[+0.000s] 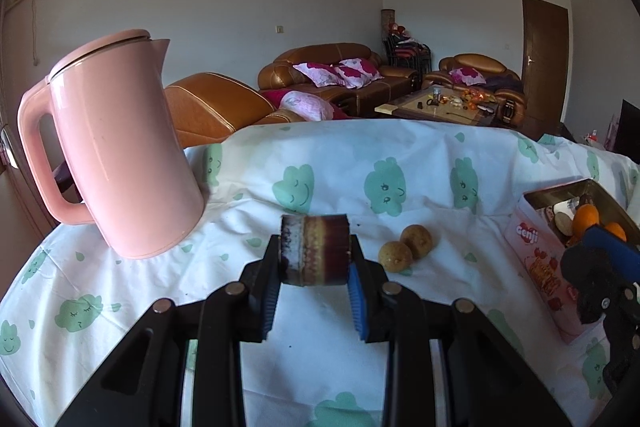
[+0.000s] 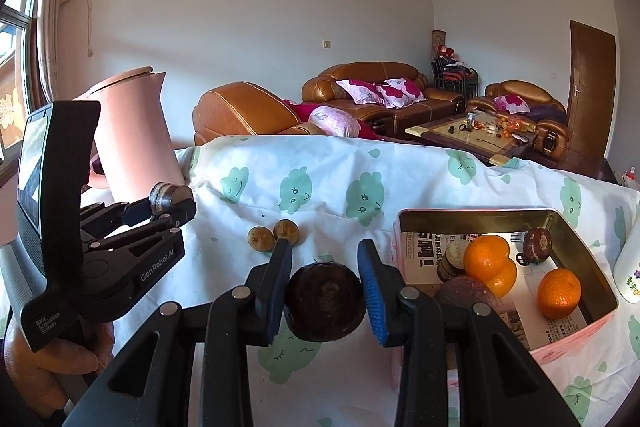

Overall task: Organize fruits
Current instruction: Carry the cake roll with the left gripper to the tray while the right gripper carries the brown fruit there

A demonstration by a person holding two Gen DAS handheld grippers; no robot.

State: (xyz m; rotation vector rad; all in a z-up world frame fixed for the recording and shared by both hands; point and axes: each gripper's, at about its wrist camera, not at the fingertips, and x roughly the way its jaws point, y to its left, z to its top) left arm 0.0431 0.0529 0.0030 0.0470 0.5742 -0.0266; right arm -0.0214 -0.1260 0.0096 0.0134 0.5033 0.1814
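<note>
Two small brown round fruits (image 2: pixel 273 233) are seen lying side by side, touching, on the desk (image 1: pixel 360 367), which is covered by a white cloth printed with green clouds. A dark, banded, drum-shaped fruit (image 1: pixel 314 249) is clamped between the blue pads of the left gripper (image 1: pixel 314 301), held above the cloth. A dark brown round fruit (image 2: pixel 325 301) is gripped in the same way by the right gripper (image 2: pixel 326 297), just left of the tin box (image 2: pixel 476 215). Inside that open box, three oranges (image 2: pixel 559 293) and several dark brown fruits (image 2: pixel 537 245) are laid on printed paper. A pink kettle (image 1: pixel 120 147) is stood at the desk's far left. Brown leather sofas (image 2: pixel 376 87) are visible in the room beyond.
</note>
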